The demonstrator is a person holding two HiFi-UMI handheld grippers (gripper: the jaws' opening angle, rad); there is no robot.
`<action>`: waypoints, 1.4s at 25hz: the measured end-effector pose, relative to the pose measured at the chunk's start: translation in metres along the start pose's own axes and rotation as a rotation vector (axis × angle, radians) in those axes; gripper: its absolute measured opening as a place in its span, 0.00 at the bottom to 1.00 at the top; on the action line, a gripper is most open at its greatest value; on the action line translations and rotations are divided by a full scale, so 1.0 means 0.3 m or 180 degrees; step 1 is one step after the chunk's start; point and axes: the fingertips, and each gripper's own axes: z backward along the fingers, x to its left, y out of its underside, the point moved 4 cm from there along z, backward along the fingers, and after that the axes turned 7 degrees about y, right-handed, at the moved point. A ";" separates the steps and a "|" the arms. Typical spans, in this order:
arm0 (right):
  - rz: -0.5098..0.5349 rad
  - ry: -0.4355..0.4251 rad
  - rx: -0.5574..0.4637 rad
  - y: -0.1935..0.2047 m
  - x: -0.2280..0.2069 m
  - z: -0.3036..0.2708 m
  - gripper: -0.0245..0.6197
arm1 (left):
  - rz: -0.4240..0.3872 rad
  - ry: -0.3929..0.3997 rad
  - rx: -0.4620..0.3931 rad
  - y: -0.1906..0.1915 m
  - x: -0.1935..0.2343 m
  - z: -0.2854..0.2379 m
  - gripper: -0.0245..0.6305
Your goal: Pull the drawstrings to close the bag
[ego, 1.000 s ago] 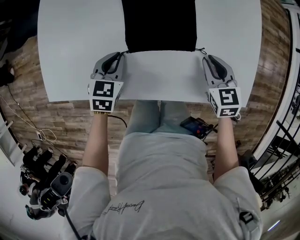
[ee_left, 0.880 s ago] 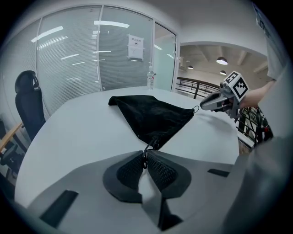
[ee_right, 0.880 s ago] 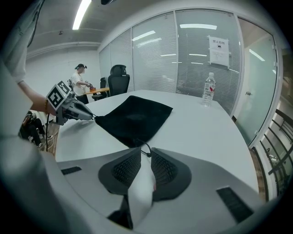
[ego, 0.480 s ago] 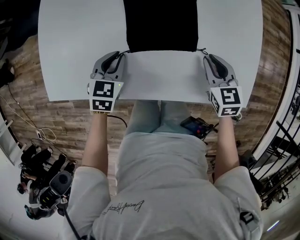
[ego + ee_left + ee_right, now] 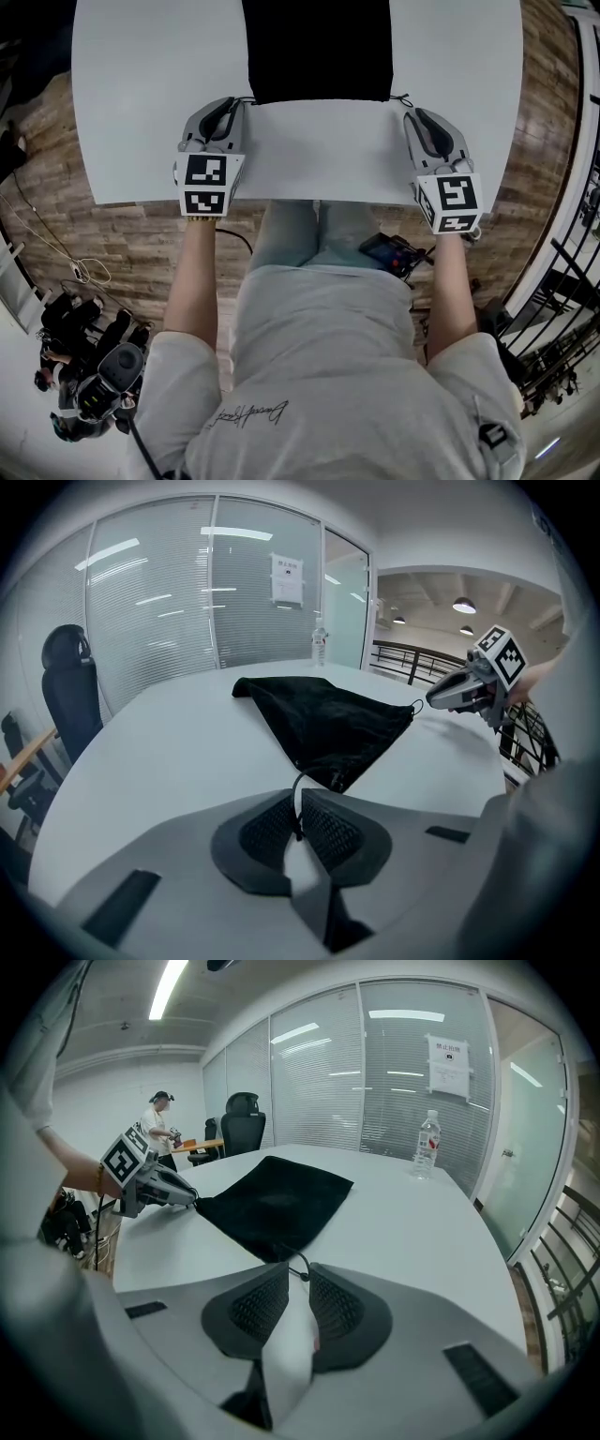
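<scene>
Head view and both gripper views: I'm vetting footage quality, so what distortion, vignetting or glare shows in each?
Head view: fisheye bows the white table; the black bag is a flat dark patch. Left gripper view: dark round vignette; reflections streak the glass wall. Right gripper view: same vignette; a bright strip light glares at top left.

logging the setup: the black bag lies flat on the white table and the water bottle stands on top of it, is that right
No: the water bottle stands on the white table beyond the black bag, apart from it; the right gripper view shows this. The bag does lie flat there.
</scene>
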 end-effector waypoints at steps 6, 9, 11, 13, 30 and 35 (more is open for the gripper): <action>0.0038 0.0035 0.0014 0.006 -0.001 0.003 0.19 | 0.0080 -0.0153 -0.0125 -0.029 0.006 0.001 0.06; 0.0063 0.0044 0.0036 0.017 0.004 -0.006 0.22 | 0.0098 -0.0201 -0.0177 -0.035 -0.003 0.006 0.06; 0.0075 0.0082 0.0026 0.019 0.003 -0.010 0.24 | 0.0097 -0.0220 -0.0202 -0.037 -0.008 0.010 0.06; 0.0087 0.0114 0.0001 0.014 0.000 -0.017 0.24 | 0.0091 -0.0226 -0.0213 -0.039 -0.010 0.015 0.06; 0.0336 0.0016 -0.0043 -0.027 0.011 -0.151 0.17 | 0.0194 -0.0301 -0.0249 -0.019 -0.004 0.020 0.06; 0.0277 0.0087 -0.0122 -0.046 0.010 -0.148 0.09 | 0.0294 -0.0364 -0.0299 -0.022 0.003 0.028 0.06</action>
